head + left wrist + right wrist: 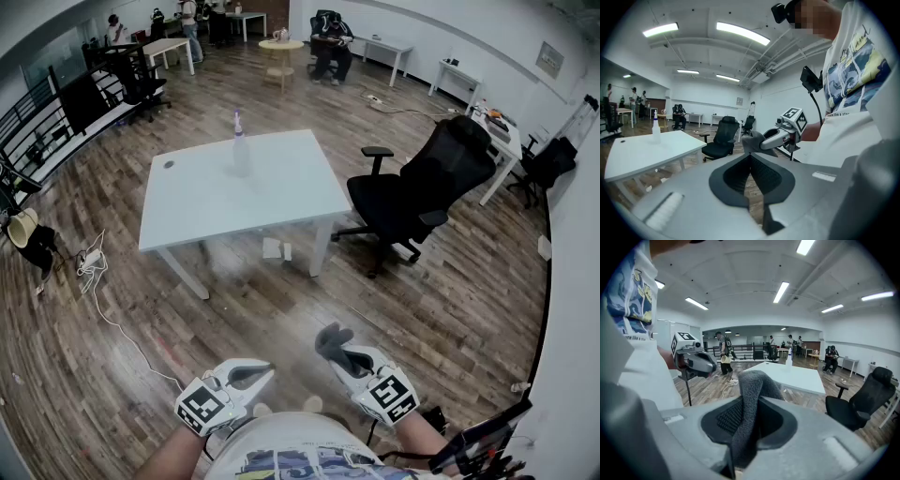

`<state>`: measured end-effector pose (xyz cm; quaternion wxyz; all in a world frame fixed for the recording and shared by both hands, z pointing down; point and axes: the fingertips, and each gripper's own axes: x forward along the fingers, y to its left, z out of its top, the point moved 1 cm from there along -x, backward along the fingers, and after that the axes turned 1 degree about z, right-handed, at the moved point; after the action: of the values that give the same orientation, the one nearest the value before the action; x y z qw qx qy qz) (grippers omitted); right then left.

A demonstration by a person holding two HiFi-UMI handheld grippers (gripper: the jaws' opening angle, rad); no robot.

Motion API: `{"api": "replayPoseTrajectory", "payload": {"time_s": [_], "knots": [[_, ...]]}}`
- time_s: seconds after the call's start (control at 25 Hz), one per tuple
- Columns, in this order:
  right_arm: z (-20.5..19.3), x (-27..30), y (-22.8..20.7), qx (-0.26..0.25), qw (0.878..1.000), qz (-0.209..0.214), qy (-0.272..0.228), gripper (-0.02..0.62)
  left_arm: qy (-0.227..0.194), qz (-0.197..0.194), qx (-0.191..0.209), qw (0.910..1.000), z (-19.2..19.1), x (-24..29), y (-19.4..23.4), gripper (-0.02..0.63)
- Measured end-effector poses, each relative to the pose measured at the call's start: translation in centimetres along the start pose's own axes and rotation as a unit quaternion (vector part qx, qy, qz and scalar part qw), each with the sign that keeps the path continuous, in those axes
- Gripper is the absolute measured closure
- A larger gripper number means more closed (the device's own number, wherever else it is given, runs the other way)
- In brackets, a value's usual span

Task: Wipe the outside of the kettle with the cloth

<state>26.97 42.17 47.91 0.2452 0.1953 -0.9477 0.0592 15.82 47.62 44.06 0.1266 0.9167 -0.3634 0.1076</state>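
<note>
No kettle shows in any view. My right gripper (335,345) is held low in front of the person's body, shut on a grey cloth (328,337). The cloth (752,390) is folded between the jaws and bulges out past the tips. My left gripper (264,372) hangs beside it on the left, shut with nothing between its jaws (751,157). The two grippers point toward each other. The left gripper view shows the right gripper (761,142) with the cloth (750,140) at its tip. The right gripper view shows the left gripper (710,367) at the left.
A white table (281,202) stands a few steps ahead with a spray bottle (241,152) on it. A black office chair (422,187) is to its right. A white cable (103,300) lies on the wooden floor at left. Desks and people are at the far end.
</note>
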Motion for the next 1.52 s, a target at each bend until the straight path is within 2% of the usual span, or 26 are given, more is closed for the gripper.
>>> {"api": "replayPoseTrajectory", "payload": {"time_s": [0.12, 0.36, 0.52, 0.72, 0.92, 1.16, 1.36, 1.52], "knots": [[1.1, 1.3, 1.4, -0.001, 1.000, -0.003, 0.000, 0.522, -0.003, 0.004, -0.003, 1.0000, -1.7, -1.9, 1.2, 0.603], [2.4, 3.8, 4.3, -0.008, 1.000, -0.002, 0.003, 0.522, -0.024, 0.009, -0.006, 0.9997, -2.7, -5.2, 2.9, 0.603], [2.8, 5.7, 5.9, 0.000, 1.000, -0.001, 0.007, 0.522, -0.034, 0.019, -0.030, 0.9988, -3.7, -6.8, 4.5, 0.603], [3.8, 8.3, 5.1, 0.003, 1.000, 0.016, 0.020, 0.520, -0.036, 0.032, -0.040, 0.9980, -3.9, -6.7, 7.9, 0.585], [5.1, 11.7, -0.1, -0.009, 0.999, 0.034, 0.015, 0.517, -0.032, 0.064, -0.059, 0.9957, -3.4, -4.0, 13.4, 0.538], [9.5, 16.4, -10.8, -0.016, 0.998, 0.058, -0.015, 0.517, -0.033, 0.118, -0.051, 0.9912, 1.0, 1.8, 22.2, 0.521], [11.1, 18.9, -18.7, -0.040, 0.997, 0.070, -0.017, 0.517, -0.048, 0.173, -0.054, 0.9823, 4.4, 6.4, 29.4, 0.499], [11.8, 21.0, -22.8, -0.027, 0.997, 0.063, -0.015, 0.517, -0.064, 0.204, -0.068, 0.9746, 6.6, 9.0, 34.5, 0.468]]}}
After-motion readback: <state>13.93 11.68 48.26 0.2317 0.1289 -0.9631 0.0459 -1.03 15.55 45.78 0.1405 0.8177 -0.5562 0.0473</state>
